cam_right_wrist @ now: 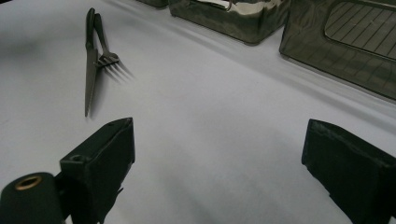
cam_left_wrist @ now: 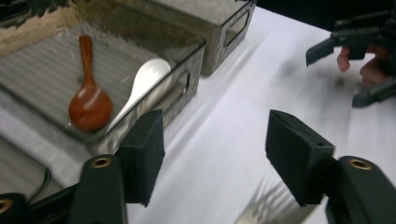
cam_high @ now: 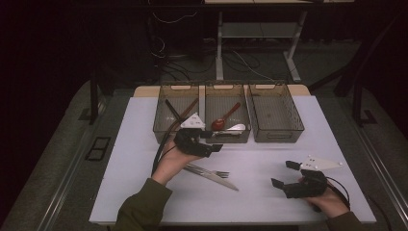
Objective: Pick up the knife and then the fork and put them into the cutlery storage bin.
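Right gripper (cam_high: 287, 174) sits near the front right corner of the tabletop (cam_high: 144, 192), jaws wide apart, nothing between them, hand resting.

Knife (cam_high: 216, 177) and fork (cam_high: 211, 171) lie side by side on the tabletop left of centre, touching or nearly so, tips pointing right. Right gripper view has them clearly: knife (cam_right_wrist: 88, 70) with the fork (cam_right_wrist: 105, 49) leaning against it.

Left gripper (cam_high: 204, 144) hovers just behind them, close to the front wall of the middle bin (cam_high: 226, 137). Jaws apart, empty, bare tabletop between the pads. Fork tines just visible at the bottom of its own view.

Three bins in a row along the back edge: left bin (cam_high: 163, 110) holds dark sticks, probably chopsticks; middle holds wooden spoon (cam_left_wrist: 88, 100) and white spoon (cam_left_wrist: 144, 81); right bin (cam_high: 288, 110) looks empty.

Step in hand, my read: sort the cutlery, next pick is fork or knife. Advice:
- bring the left gripper back toward the front edge and down over one handle only
- pinch across the handle's width, not the tines
- the two pieces are tight together, so nudge them apart first or grab the outer one
- flat pieces slip, so lift level and don't drag.
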